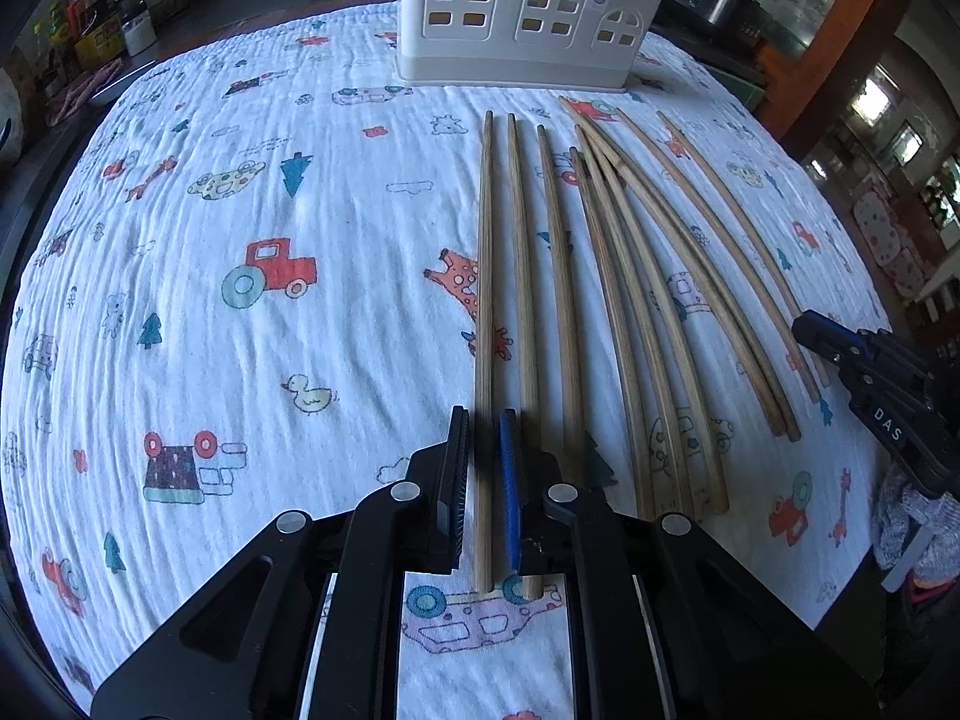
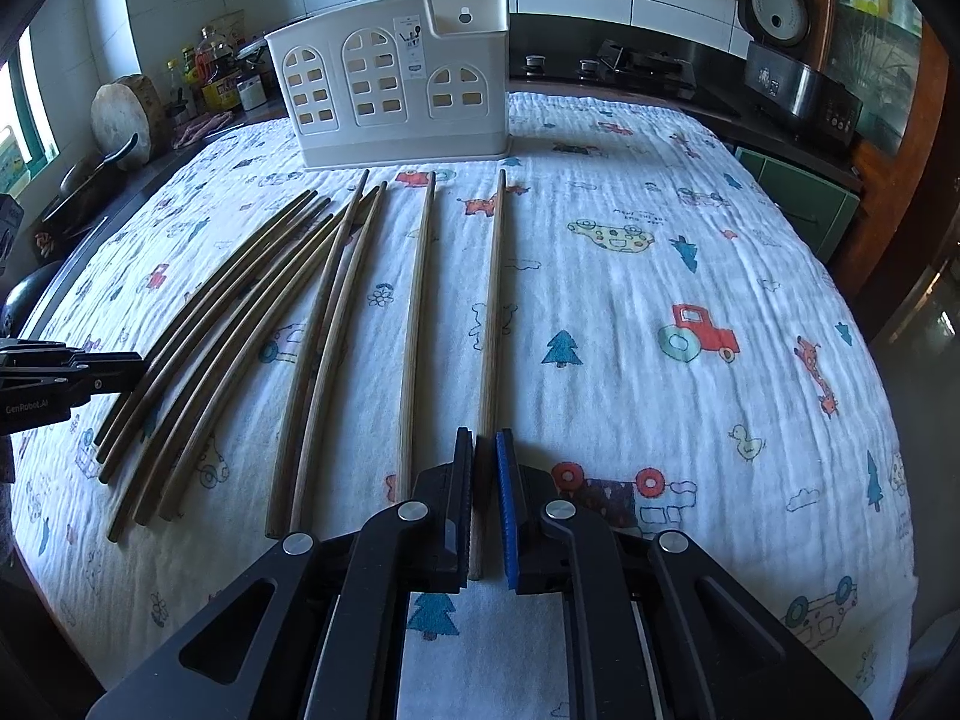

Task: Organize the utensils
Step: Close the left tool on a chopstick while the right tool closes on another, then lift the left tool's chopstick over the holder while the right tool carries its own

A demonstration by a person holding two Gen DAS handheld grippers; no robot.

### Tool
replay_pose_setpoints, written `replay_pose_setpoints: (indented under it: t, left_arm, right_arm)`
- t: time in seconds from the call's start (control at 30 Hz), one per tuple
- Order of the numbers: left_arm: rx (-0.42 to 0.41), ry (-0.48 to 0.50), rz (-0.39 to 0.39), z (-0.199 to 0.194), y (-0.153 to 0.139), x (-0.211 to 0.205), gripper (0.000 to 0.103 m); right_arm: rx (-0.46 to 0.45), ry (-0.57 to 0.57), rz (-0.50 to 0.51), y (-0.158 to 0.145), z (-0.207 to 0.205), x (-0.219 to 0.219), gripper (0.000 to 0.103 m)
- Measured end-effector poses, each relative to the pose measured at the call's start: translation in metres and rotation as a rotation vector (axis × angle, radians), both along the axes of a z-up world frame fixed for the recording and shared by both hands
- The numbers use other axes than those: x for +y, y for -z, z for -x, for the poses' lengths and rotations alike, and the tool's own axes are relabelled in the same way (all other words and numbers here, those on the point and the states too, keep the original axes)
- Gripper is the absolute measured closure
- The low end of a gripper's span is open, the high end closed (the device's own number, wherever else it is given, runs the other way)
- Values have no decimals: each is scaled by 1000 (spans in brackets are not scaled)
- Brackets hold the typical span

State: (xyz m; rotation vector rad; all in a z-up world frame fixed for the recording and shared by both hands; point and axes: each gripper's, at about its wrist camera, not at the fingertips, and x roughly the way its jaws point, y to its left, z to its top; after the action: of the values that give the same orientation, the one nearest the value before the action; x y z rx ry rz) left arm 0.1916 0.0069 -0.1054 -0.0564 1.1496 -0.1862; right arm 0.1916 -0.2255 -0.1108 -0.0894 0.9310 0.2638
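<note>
Several long wooden chopsticks lie side by side on a white cartoon-print cloth (image 1: 240, 210), pointing toward a white utensil holder (image 1: 522, 12) with window-shaped cutouts at the far edge. My left gripper (image 1: 485, 420) is shut on the leftmost chopstick (image 1: 485, 270), near its close end. My right gripper (image 2: 483, 435) is shut on the rightmost chopstick (image 2: 493, 300), which also lies flat. The holder (image 2: 396, 84) stands upright beyond the chopstick tips. Each gripper shows in the other's view: the right gripper (image 1: 801, 324) at the right edge, the left gripper (image 2: 135, 366) at the left edge.
The remaining chopsticks (image 2: 240, 330) fan out between the two held ones, some crossing. Behind the cloth are a gas stove (image 2: 642, 66), a rice cooker (image 2: 774, 0), bottles (image 2: 216, 72) and a round wooden board (image 2: 129, 114). Bare cloth (image 2: 660, 270) stretches right of the chopsticks.
</note>
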Motion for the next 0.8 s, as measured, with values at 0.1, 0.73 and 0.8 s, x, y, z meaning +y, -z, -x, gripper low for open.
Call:
replay_pose_setpoints:
  t: [0.1, 0.73, 0.8]
  left_arm:
    - [2, 8, -7, -1, 0, -1, 93]
    - [-267, -1, 66, 18, -92, 8, 97]
    - [-301, -1, 82, 16, -104, 11, 97]
  right_arm:
    - [-5, -5, 5, 0, 1, 1, 95]
    - [-317, -40, -23, -100, 20, -1, 96]
    - [-335, -52, -36, -109, 15, 2, 96]
